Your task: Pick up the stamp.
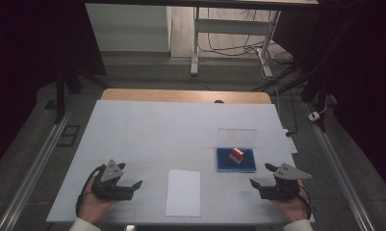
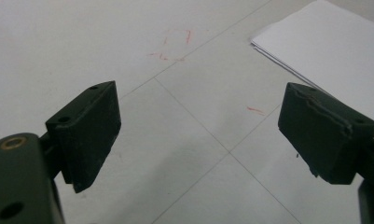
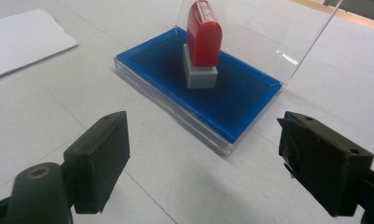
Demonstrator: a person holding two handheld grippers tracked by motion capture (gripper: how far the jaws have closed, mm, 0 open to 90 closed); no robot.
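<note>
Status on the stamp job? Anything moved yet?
Done: the blue ink pad has its clear plastic lid standing open. The red stamp with a grey base stands upright on the pad. In hand: nothing; the left gripper and right gripper are both open and empty, the right one facing the pad. Left: grasp the stamp, presumably to press it onto the white paper sheet, which looks unmarked.

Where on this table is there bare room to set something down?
The whole left and far part of the white table is bare, as is the strip between the paper sheet and the ink pad. It is crowded around the pad, with its stamp and upright clear lid.
</note>
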